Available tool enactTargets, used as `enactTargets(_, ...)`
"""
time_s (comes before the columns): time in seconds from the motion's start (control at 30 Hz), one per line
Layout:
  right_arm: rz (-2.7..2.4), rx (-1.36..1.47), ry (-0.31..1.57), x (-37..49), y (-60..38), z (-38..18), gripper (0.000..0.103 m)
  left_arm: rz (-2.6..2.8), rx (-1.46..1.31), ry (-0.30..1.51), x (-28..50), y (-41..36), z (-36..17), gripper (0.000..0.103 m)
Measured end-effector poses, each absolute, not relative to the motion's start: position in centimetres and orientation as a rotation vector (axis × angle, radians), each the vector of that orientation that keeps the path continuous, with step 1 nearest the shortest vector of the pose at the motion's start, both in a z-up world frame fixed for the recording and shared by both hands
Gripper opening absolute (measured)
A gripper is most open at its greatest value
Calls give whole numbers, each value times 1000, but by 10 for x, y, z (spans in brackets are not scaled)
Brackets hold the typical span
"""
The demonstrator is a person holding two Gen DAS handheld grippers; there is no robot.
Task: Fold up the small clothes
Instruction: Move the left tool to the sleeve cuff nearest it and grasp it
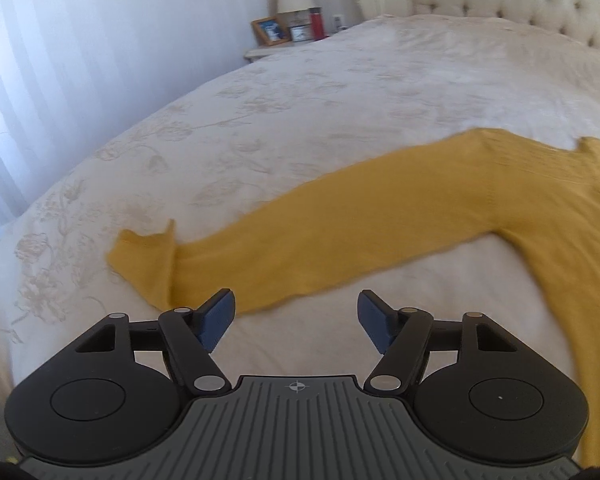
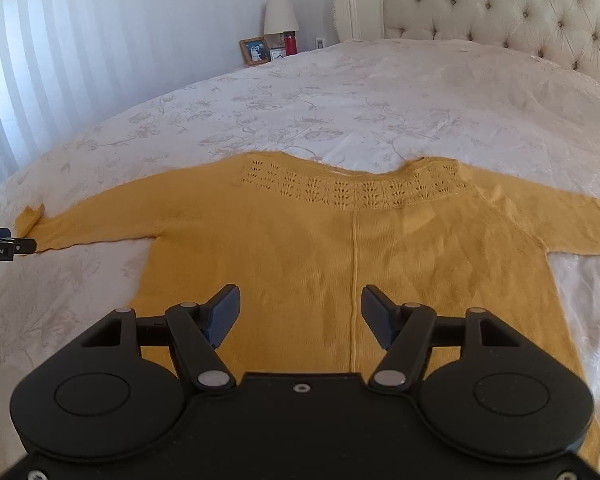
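A yellow knit sweater (image 2: 340,248) lies flat on the white bedspread (image 2: 340,100), back up, both sleeves spread sideways. Its left sleeve (image 1: 340,220) runs across the left wrist view, with the cuff (image 1: 144,264) folded over at the end. My left gripper (image 1: 296,316) is open and empty, just short of that sleeve near the cuff; it also shows at the left edge of the right wrist view (image 2: 4,244), next to the cuff. My right gripper (image 2: 300,312) is open and empty above the sweater's lower body, close to the centre seam.
A tufted cream headboard (image 2: 500,8) stands at the far end of the bed. A nightstand with a lamp (image 2: 280,14), a photo frame (image 2: 255,51) and a red bottle (image 2: 289,43) sits at the far left. White curtains (image 2: 60,60) hang along the left.
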State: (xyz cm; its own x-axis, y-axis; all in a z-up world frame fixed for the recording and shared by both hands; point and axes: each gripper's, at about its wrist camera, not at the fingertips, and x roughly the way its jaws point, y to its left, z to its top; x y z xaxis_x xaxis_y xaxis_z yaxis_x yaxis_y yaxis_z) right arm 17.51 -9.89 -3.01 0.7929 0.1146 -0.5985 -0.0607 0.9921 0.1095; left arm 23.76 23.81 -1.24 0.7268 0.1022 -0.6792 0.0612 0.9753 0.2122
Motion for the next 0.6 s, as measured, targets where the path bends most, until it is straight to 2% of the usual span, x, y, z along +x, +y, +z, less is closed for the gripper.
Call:
enactTargets(0.2, 82, 104, 593, 203, -104, -49, 72, 139, 246, 762, 267, 277, -13, 67)
enactTargets(0.47, 97, 72, 632, 207, -111, -77, 73, 233, 251, 817, 300, 301, -32, 67)
enactTargets(0.6, 111, 148, 665, 213, -123, -81, 73, 272, 232, 831, 312, 310, -44, 67)
